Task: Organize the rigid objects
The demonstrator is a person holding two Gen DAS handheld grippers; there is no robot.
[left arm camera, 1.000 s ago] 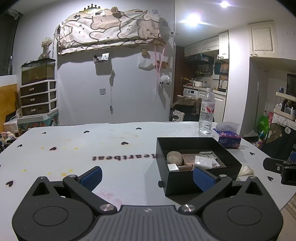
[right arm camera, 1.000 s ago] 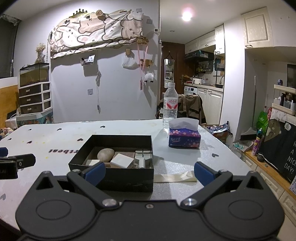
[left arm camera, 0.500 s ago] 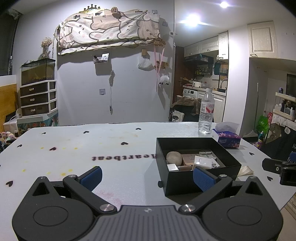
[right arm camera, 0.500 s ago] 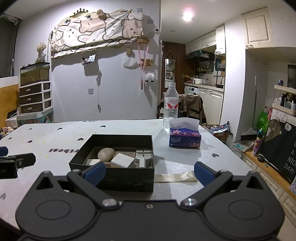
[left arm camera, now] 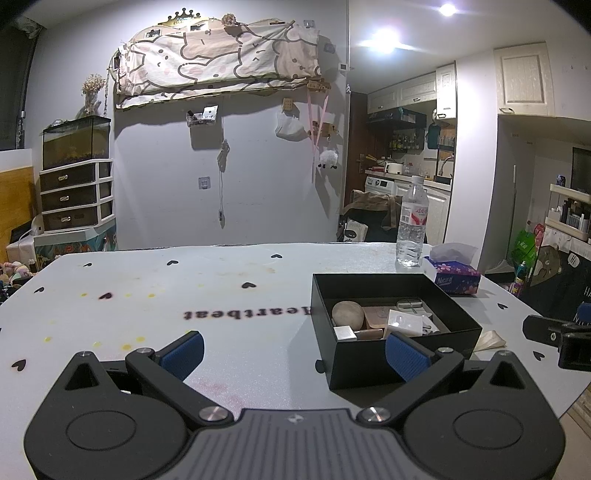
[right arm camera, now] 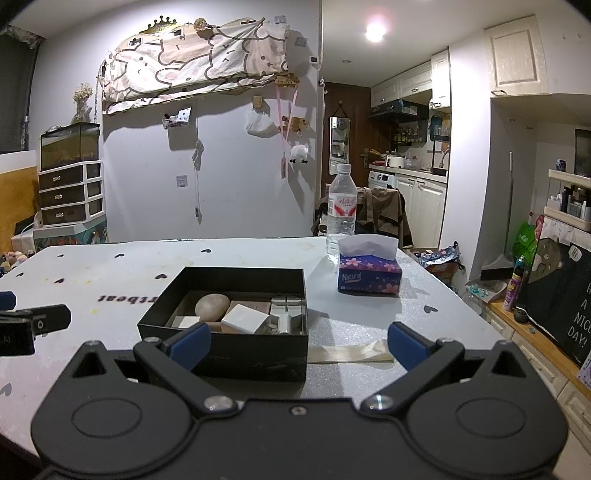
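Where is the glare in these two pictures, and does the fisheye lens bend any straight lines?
Left wrist view: the two ceiling lights flare into a white patch, and the table far edge bows. Right wrist view: one ceiling light glows with a pink halo; the cabinet edges lean inward; the tissue box throws a shadow to its right. Both corners go black.

Black box's [right arm camera: 236, 350] near wall hides lower parts of items inside, pale strip [right arm camera: 351, 355] runs behind box's right corner, & right gripper [left arm camera: 554, 338] cut off by frame edge right of box.
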